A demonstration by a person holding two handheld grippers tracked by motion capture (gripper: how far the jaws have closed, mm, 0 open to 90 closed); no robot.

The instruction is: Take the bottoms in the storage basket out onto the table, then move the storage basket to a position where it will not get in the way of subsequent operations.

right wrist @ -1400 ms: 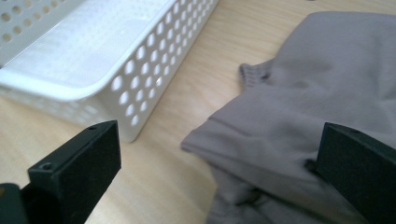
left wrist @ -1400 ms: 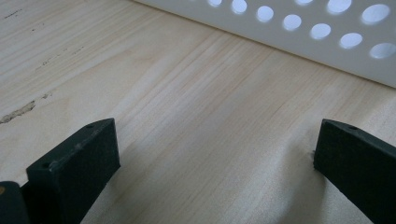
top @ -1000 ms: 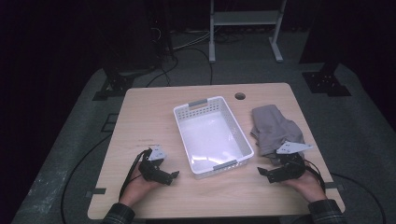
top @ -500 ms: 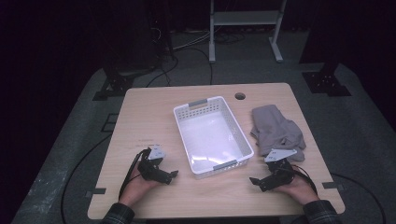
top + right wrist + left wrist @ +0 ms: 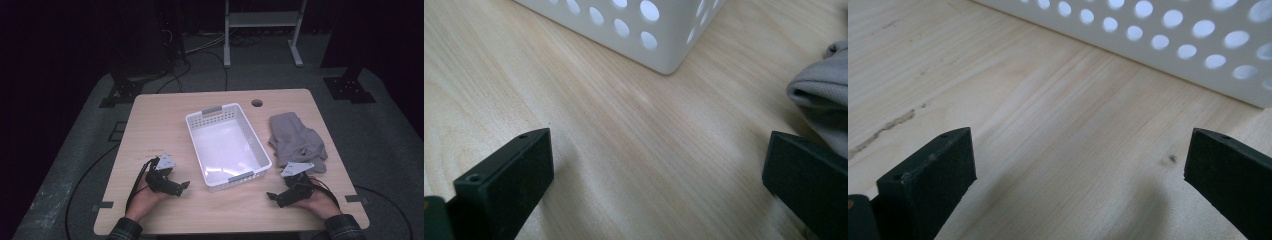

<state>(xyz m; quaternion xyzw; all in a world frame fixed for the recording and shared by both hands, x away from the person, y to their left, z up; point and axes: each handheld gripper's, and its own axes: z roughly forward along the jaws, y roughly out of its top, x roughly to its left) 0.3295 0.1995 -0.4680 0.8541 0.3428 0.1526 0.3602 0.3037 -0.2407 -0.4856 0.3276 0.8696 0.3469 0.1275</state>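
Progress: nothing moved into the basket (image 5: pixel 228 146) yet; basket empty, grey cloth (image 5: pixel 296 142) bunched on the table (image 5: pixel 165 115) to its right, just beside the rim.
Left gripper (image 5: pixel 183 186): jaws wide apart, empty, low over bare wood, facing the basket's perforated wall.
Right gripper (image 5: pixel 270 196): jaws spread, nothing between them, near the basket's near corner; cloth edge (image 5: pixel 819 90) just beside the right jaw.
Left to do: likely grab the cloth, lift, drop into the basket.
Room: open wood ahead of both grippers; near table edge close behind the hands; basket wall the one obstacle between.
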